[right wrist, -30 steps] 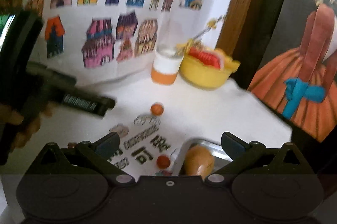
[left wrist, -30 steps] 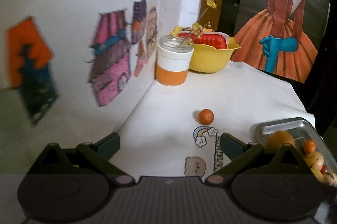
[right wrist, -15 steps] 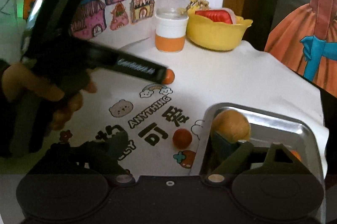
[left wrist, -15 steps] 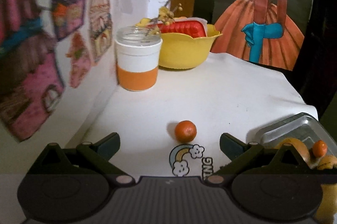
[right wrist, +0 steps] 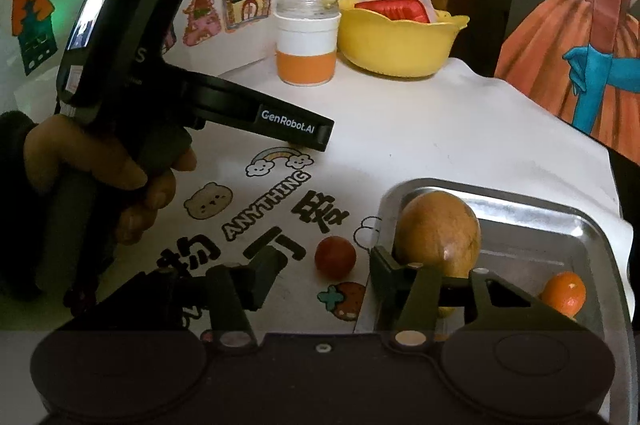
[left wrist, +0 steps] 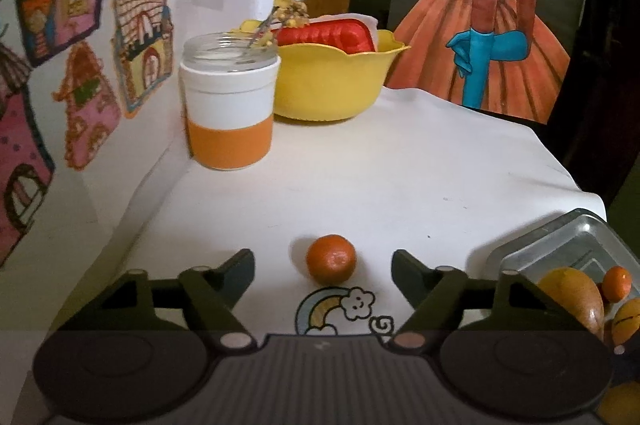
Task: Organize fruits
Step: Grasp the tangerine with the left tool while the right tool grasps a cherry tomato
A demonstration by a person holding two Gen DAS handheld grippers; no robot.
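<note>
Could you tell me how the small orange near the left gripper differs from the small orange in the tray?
The orange on the table lies on the white cloth, just ahead of the open left gripper; the orange in the tray sits inside the metal tray. The table one lies alone; the tray one has a mango near it. Both are small, round and orange.
</note>
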